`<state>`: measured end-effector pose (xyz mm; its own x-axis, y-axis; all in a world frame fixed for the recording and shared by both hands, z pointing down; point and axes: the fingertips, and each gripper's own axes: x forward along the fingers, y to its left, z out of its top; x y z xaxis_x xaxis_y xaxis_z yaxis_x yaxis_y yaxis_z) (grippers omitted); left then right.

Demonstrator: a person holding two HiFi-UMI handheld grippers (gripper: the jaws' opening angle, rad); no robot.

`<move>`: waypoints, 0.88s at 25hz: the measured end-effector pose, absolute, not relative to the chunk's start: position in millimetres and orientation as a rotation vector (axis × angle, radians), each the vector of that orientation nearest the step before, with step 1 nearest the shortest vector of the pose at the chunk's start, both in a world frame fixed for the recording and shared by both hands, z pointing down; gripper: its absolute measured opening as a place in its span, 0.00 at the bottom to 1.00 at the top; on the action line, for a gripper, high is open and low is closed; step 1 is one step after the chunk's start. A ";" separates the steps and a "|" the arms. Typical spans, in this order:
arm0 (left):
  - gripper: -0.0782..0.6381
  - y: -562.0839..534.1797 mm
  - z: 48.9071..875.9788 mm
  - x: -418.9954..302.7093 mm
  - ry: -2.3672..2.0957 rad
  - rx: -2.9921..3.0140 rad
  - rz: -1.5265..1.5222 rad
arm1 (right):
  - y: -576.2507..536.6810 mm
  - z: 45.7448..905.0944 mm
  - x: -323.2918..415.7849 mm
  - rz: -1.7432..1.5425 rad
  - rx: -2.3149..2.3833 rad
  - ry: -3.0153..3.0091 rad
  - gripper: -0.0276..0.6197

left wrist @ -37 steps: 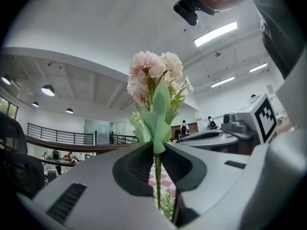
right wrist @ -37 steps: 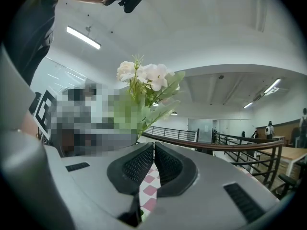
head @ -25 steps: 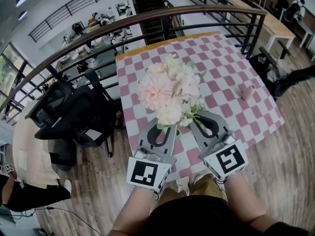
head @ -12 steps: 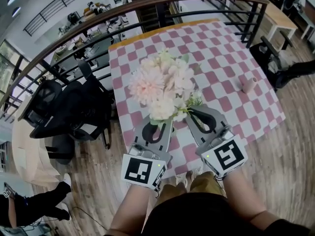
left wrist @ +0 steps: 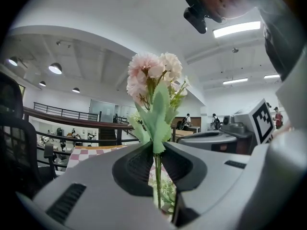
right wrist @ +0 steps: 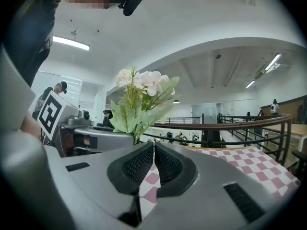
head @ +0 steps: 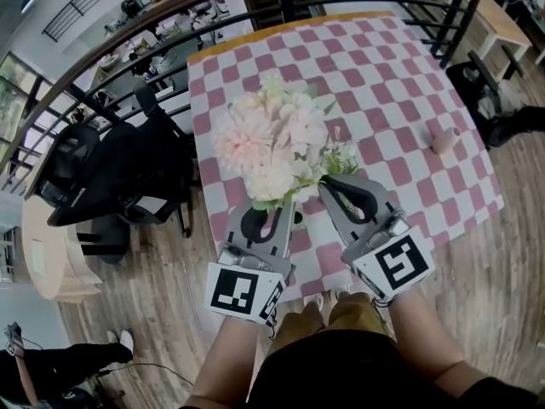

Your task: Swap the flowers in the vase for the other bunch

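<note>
I have my left gripper (left wrist: 156,150) clamped on the pale pink flower bunch (left wrist: 151,73) and my right gripper (right wrist: 153,145) pinching the white leafy flower bunch (right wrist: 144,83) at mid-frame, well apart from the small pink vase (head: 444,141) at the right edge, whose contents I cannot make out.

Checked pink-white tablecloth (head: 409,75), pink flowers (head: 237,139), white flowers (right wrist: 146,80)
</note>
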<state>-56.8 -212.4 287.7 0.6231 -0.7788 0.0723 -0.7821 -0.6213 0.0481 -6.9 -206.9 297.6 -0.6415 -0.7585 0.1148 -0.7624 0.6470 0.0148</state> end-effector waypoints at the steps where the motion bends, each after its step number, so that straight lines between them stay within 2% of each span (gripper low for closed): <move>1: 0.18 -213.3 290.5 -56.3 -1.336 2.754 0.071 | -208.1 300.3 -6.0 0.063 1.268 -2.752 0.10; 22: 0.19 -231.7 355.3 -63.4 -1.358 2.648 0.146 | -227.8 368.3 -12.0 0.260 1.150 -2.747 0.10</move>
<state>-63.4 -231.7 355.3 0.5824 -0.7970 0.1600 -0.8128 -0.5741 0.0992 -12.0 -227.8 368.3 -0.6944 -0.6895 0.2058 -0.7159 0.6909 -0.1009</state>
